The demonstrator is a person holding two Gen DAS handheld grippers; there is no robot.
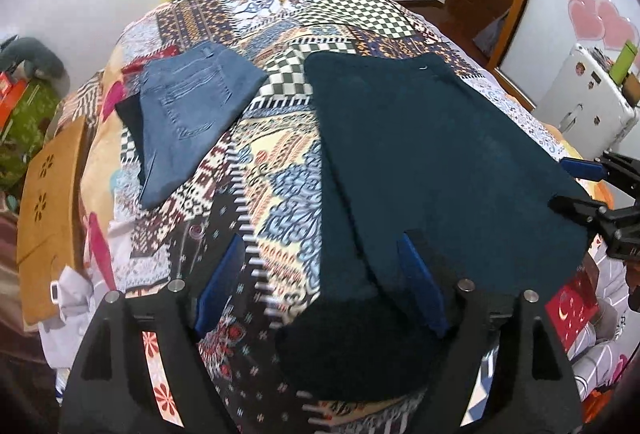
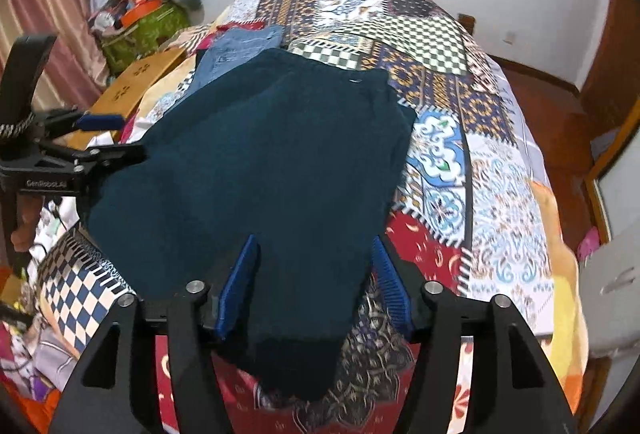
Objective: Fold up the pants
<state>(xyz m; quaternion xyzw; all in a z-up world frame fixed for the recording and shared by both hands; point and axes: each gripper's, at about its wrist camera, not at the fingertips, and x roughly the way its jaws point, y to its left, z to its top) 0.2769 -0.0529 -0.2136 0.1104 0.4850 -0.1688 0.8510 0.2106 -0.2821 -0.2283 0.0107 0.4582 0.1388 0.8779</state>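
1. the dark teal pants lie on the bed, right of the folded jeans.
2. your left claw and right claw gape empty.
3. dragging either claw could rumple the fold.

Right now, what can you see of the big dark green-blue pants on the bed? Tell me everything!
The dark teal pants look soft and fuzzy, like thick fleece or corduroy. They lie spread flat on the patchwork bedspread, partly folded into a broad shape, with a narrower end hanging toward the near edge of the bed. A tiny pale mark sits near the far edge. The left gripper and right gripper hover open over the near end, not pinching it. Folded blue jeans lie apart beside them.
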